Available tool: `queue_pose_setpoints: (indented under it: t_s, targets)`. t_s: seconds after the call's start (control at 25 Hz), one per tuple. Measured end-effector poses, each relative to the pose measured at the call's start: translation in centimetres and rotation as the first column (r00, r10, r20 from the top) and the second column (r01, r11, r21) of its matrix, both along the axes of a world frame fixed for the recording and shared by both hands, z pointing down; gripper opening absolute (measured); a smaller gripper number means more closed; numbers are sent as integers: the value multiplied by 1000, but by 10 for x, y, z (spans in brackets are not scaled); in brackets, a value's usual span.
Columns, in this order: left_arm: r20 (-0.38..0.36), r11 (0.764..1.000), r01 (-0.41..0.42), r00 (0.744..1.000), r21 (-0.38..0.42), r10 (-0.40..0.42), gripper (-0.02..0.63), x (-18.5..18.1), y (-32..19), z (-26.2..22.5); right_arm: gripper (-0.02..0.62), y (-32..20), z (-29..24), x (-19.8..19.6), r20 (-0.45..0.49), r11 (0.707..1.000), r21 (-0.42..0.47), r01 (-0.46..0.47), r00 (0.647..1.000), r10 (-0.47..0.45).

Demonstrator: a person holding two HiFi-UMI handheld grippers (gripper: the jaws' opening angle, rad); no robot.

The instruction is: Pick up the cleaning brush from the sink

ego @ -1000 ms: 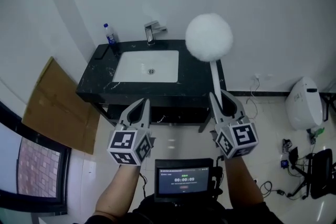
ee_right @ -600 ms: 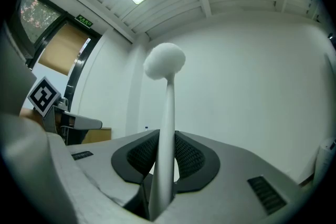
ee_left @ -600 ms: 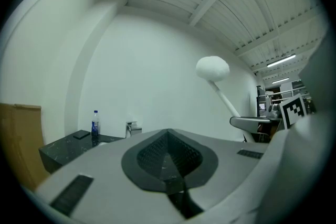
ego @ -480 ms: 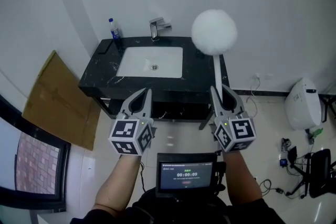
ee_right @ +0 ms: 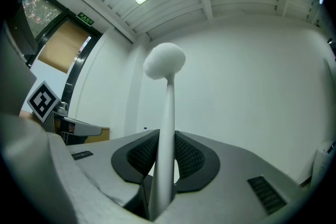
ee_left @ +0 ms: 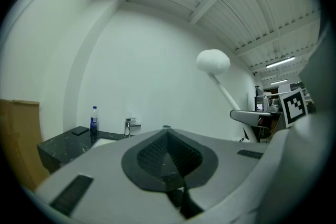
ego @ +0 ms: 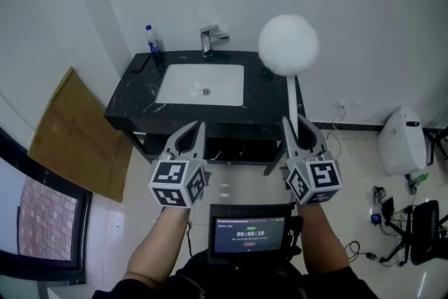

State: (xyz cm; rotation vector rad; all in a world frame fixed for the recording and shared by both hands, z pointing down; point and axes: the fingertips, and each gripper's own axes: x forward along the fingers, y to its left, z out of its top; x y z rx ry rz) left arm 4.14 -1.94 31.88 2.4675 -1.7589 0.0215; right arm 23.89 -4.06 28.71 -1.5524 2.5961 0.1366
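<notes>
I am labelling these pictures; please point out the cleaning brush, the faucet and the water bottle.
cleaning brush [ego: 288, 45], head view, on its fluffy white head.
faucet [ego: 208, 40], head view, on its metal body.
water bottle [ego: 153, 47], head view, on its body.

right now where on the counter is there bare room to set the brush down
Bare: the counter strip between the basin and the front edge, and the left end in front of the flat dark item. Right of the basin looks bare, partly hidden by the brush. Crowded: back left corner with the bottle; faucet behind the basin.
</notes>
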Motion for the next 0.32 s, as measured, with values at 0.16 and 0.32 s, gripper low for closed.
queue_pose_setpoints:
  t_s: [0.16, 0.32]
  targets:
    - [-4, 1000, 4, 1000, 5, -4, 0, 0, 0, -2, 71, 2, 0, 0, -1, 1000, 2, -2, 1000, 2]
    - [-6, 1000, 3, 1000, 9, -3, 0, 3, 2, -3, 71, 5, 0, 2, -8, 1000, 4, -7, 1000, 8]
